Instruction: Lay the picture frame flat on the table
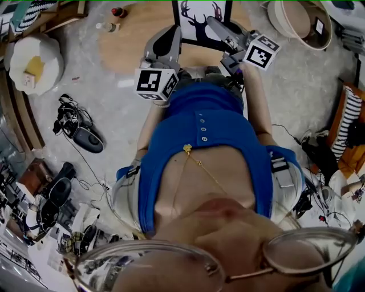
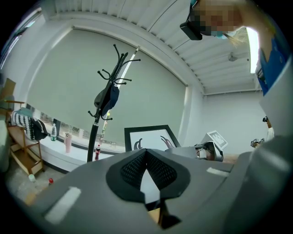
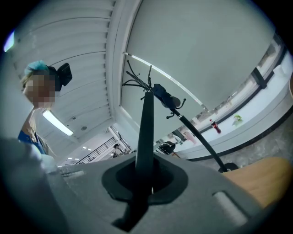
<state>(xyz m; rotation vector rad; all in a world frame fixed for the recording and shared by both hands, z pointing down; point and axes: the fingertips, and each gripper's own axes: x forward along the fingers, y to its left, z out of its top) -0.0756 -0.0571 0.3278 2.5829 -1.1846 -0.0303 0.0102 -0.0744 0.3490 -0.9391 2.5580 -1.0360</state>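
Note:
A black picture frame [image 1: 201, 21] with a deer print stands tilted on the round wooden table [image 1: 128, 48], at its far side. My right gripper [image 1: 212, 24] reaches onto the frame's right part. In the right gripper view the frame's dark edge [image 3: 146, 123] runs straight up from between the jaws, and the right gripper [image 3: 145, 157] is shut on it. My left gripper [image 1: 171, 31] hovers over the table just left of the frame. It is shut with nothing held [image 2: 146, 151], and it looks at the frame [image 2: 149, 137] from the front.
Two small bottles [image 1: 114, 17] stand on the table's far left. A round basket [image 1: 299, 23] sits on the floor at right, a white pouf [image 1: 34, 63] at left, shoes and cables [image 1: 80, 131] on the left floor. A coat stand [image 2: 107, 100] rises beyond the table.

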